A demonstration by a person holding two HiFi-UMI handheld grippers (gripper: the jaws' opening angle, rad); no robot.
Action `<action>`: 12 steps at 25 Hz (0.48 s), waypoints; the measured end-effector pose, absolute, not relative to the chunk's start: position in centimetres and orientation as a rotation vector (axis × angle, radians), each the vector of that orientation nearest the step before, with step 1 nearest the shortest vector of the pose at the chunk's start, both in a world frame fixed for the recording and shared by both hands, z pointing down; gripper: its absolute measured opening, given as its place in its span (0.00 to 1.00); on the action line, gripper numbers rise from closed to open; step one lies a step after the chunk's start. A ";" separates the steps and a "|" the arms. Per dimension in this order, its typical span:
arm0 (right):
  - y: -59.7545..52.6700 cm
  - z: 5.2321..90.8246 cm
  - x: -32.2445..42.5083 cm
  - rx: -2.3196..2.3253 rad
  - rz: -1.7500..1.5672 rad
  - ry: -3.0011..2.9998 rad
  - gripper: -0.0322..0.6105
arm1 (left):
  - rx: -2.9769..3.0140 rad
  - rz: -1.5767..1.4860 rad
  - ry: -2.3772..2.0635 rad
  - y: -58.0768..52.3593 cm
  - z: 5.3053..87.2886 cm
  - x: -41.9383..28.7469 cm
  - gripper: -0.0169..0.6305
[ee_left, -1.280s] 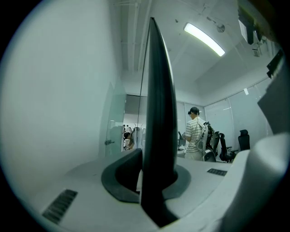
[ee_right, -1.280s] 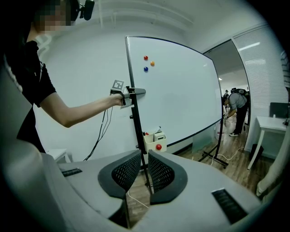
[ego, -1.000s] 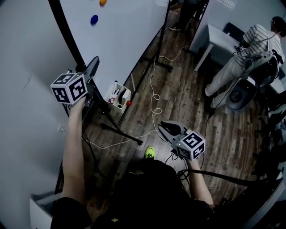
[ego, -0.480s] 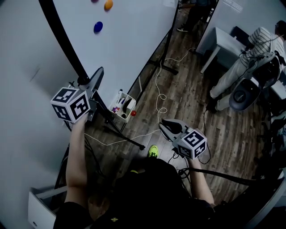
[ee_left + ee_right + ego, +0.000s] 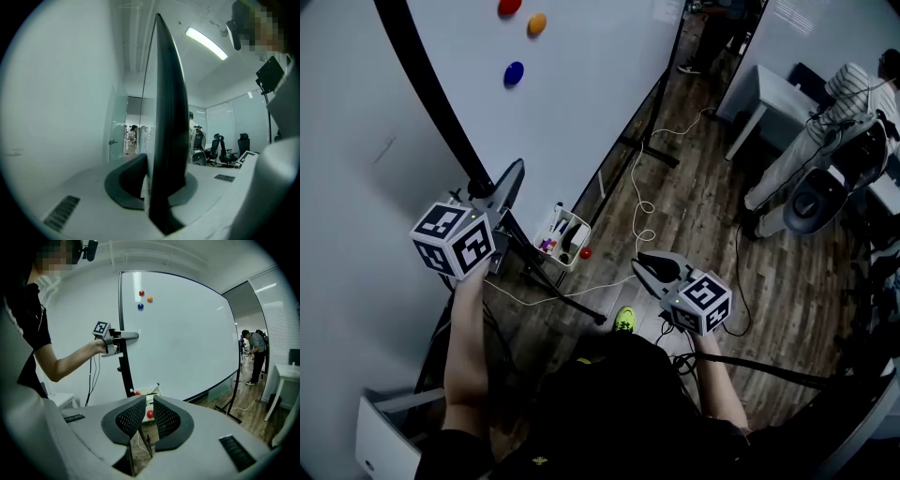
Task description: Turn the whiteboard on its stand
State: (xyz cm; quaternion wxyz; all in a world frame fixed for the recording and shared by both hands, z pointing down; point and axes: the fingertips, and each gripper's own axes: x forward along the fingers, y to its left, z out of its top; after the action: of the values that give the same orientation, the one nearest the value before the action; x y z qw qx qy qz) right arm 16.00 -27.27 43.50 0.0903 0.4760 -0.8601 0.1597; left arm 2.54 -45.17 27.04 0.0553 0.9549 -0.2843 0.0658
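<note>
Nearest, right gripper [image 5: 649, 269] held low over the floor beside a yellow-green shoe [image 5: 624, 321]; its own view shows the fingers [image 5: 130, 417] at a narrow gap with nothing between them, only a red ball [image 5: 149, 414] seen through the slit. Left gripper [image 5: 510, 180] raised at arm's length; its fingers [image 5: 125, 180] are clamped on the black edge frame [image 5: 166, 117] of the whiteboard [image 5: 581, 94], one each side. The left gripper view shows that edge end-on and little of the board face. The right gripper view gives the whole face [image 5: 187, 333] upright on its stand, with the left gripper [image 5: 129, 335] on its left edge and red [image 5: 141, 293], orange [image 5: 149, 299] and blue [image 5: 140, 306] magnets near the top. Only the head view shows the white tray [image 5: 564, 234] of markers at the board's foot and a white cable [image 5: 637, 202] looping along it. Dark wooden plank floor [image 5: 694, 216]. Beyond, a white worktop [image 5: 764, 89] and a person in a striped shirt [image 5: 825, 112] bending by a chair. Left gripper view adds office chairs [image 5: 220, 150], glass partitions [image 5: 129, 136] and a ceiling strip light [image 5: 206, 43].
</note>
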 end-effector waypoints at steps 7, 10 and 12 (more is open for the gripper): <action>-27.4 42.9 15.5 1.412 0.471 -2.572 0.15 | 2.877 0.206 -0.868 -45.0 26.7 2.7 0.10; -27.3 43.0 14.9 1.397 0.465 -2.581 0.15 | 2.885 0.183 -0.869 -45.0 26.7 2.6 0.10; -27.5 42.9 14.6 1.394 0.449 -2.588 0.15 | 2.905 0.165 -0.873 -45.1 26.7 2.6 0.11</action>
State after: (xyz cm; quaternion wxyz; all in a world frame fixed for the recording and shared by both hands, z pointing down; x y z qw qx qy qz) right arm 14.61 -27.48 42.86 0.0838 0.4670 -0.8673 0.1505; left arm 2.58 -45.08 26.66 0.0521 0.9550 -0.2871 0.0542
